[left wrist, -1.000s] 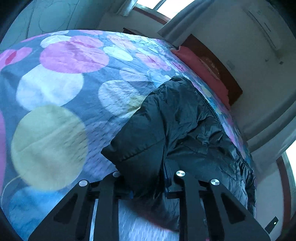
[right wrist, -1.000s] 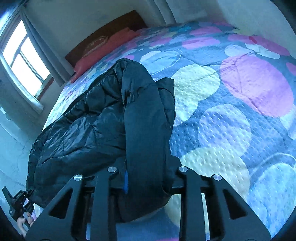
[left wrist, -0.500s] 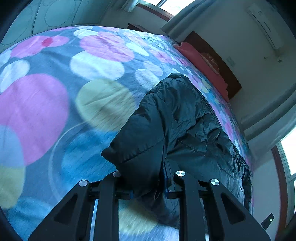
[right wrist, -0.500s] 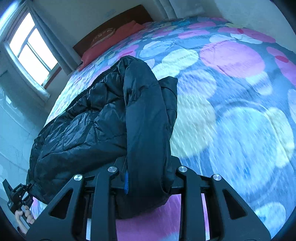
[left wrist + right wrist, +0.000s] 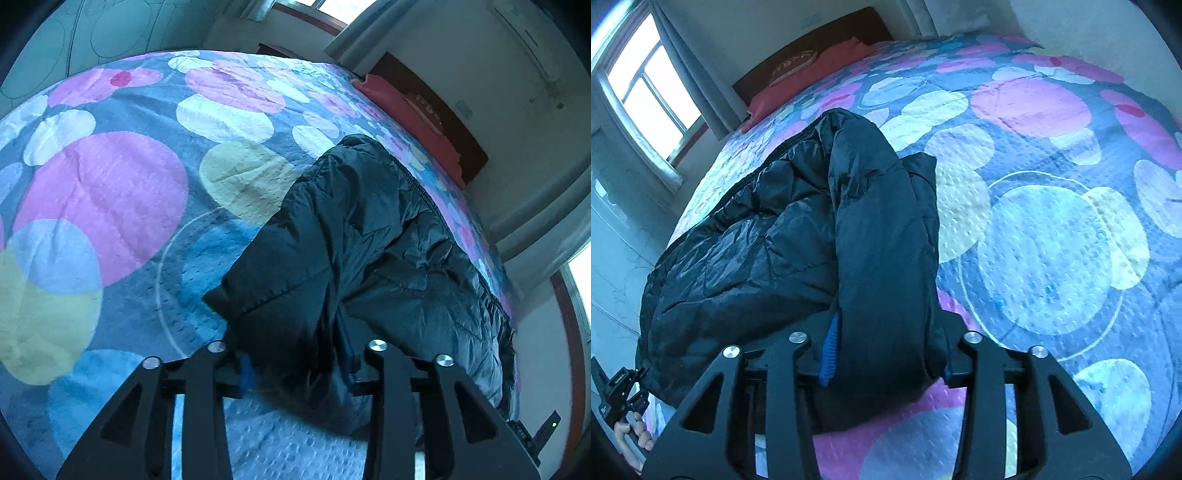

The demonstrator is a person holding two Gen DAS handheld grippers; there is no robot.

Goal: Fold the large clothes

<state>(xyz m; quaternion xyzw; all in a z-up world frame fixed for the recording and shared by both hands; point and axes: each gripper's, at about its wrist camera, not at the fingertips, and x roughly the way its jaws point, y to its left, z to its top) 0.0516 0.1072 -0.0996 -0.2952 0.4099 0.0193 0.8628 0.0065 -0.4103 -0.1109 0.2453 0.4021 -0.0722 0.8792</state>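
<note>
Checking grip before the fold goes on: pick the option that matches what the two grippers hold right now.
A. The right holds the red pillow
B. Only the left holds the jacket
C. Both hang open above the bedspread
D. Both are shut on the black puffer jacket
D: the left gripper and the right gripper each have the black puffer jacket bunched between their fingers.

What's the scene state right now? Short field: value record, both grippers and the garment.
garment: black puffer jacket, partly folded, sleeve draped over the body
surface: bedspread with coloured circles
left gripper: shut on the jacket's edge
right gripper: shut on the jacket's sleeve end
jacket lift: held ends raised, the rest lying on the bedspread
background: red pillow at the headboard, window
</note>
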